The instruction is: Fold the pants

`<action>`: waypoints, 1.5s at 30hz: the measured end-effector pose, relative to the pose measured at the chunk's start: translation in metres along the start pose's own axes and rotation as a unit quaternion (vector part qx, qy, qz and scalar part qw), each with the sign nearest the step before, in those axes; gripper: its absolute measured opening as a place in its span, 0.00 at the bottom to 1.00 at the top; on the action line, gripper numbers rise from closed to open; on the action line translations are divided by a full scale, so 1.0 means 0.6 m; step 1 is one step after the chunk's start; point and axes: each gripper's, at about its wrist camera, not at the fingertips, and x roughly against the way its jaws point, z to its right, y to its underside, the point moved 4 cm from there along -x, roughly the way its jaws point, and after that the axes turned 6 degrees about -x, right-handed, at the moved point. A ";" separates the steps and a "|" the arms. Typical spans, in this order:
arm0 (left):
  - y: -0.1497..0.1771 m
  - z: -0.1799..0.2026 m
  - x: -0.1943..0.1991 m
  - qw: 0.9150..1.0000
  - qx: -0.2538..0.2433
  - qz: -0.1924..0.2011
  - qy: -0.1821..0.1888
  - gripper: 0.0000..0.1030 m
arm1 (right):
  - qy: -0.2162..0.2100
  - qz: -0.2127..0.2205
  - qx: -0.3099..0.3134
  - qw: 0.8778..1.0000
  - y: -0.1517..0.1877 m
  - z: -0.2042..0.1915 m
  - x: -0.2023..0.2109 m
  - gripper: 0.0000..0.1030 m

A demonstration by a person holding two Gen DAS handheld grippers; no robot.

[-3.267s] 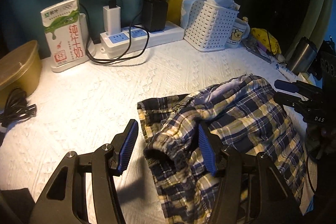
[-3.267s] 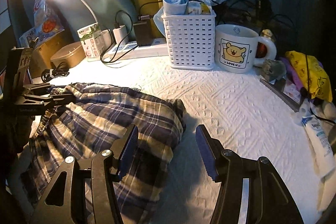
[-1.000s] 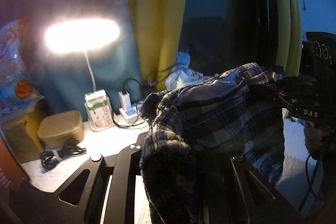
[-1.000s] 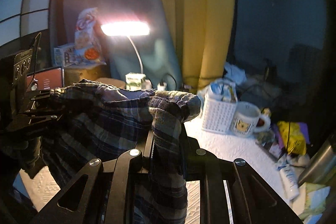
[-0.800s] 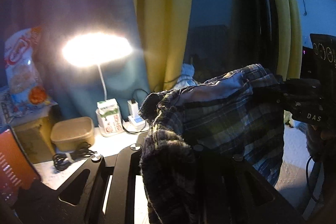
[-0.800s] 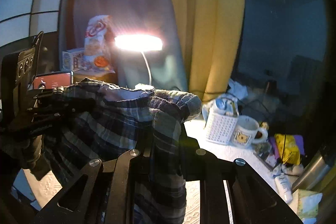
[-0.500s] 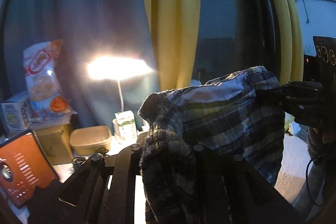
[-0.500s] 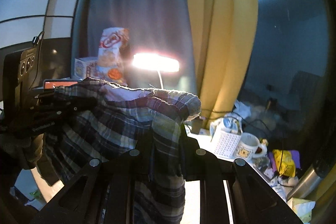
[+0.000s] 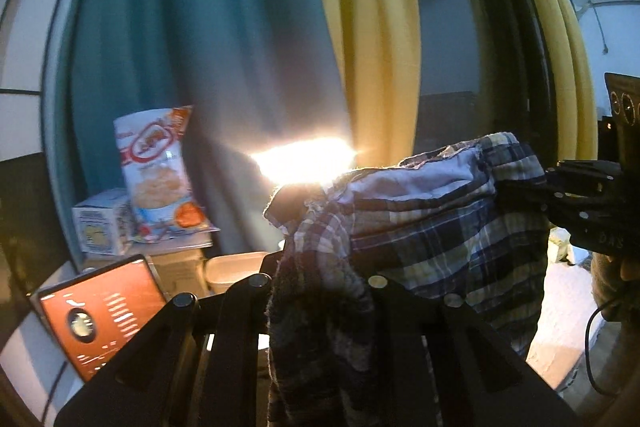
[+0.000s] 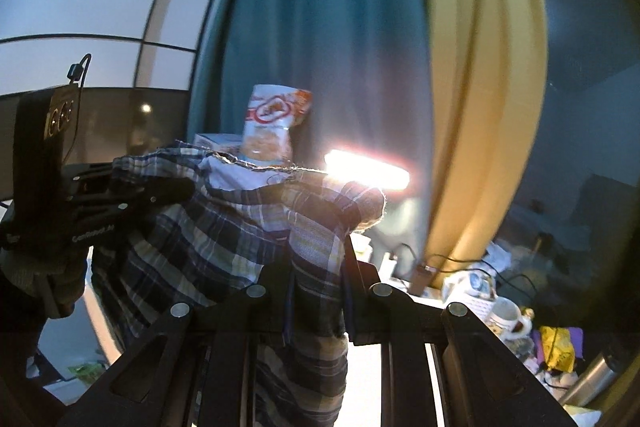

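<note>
Plaid cotton in navy, cream and pale yellow is hanging between the two tools: the pants (image 9: 432,227) are being held up in the air, well above the table, their waistband stretched roughly level from one grip to the other. The left gripper (image 9: 320,291) is closing tight on one gathered end of the waistband, its black fingers pressed so near together that only bunched fabric is showing between them, and the rest of that side is draping down over the tool's frame. The right gripper (image 10: 316,291) is doing the same at the other end, its jaws narrowed onto a thick fold of cloth with a thin blue pad edge peeking out beside it. From the left wrist view the right tool is reaching in from the right edge, its dark tip buried in the cloth; from the right wrist view the left tool is doing likewise from the left edge. The fabric is looking soft and crumpled, with a paler lining turned out along the top hem. Behind it a lamp (image 10: 366,173) is glaring, a teal curtain (image 9: 192,47) and a yellow curtain (image 9: 360,27) are hanging in long folds, and a snack bag (image 9: 156,163) is standing upright on boxes. A white-covered table (image 10: 404,379) is lying below, with a white mug (image 10: 506,317) near its far right corner.
</note>
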 end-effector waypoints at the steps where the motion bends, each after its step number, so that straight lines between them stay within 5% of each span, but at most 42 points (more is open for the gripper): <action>1: 0.003 -0.009 0.010 1.000 -0.001 -0.001 -0.007 0.14 | -0.004 0.001 0.002 1.000 -0.001 -0.009 -0.002 0.18; 18: 0.057 -0.106 0.051 0.998 0.001 -0.041 -0.046 0.14 | -0.060 -0.026 -0.004 0.998 0.009 -0.106 -0.071 0.18; 45: 0.202 -0.168 -0.205 0.982 0.044 -0.183 -0.020 0.14 | -0.066 -0.157 -0.071 0.983 0.154 0.008 -0.356 0.18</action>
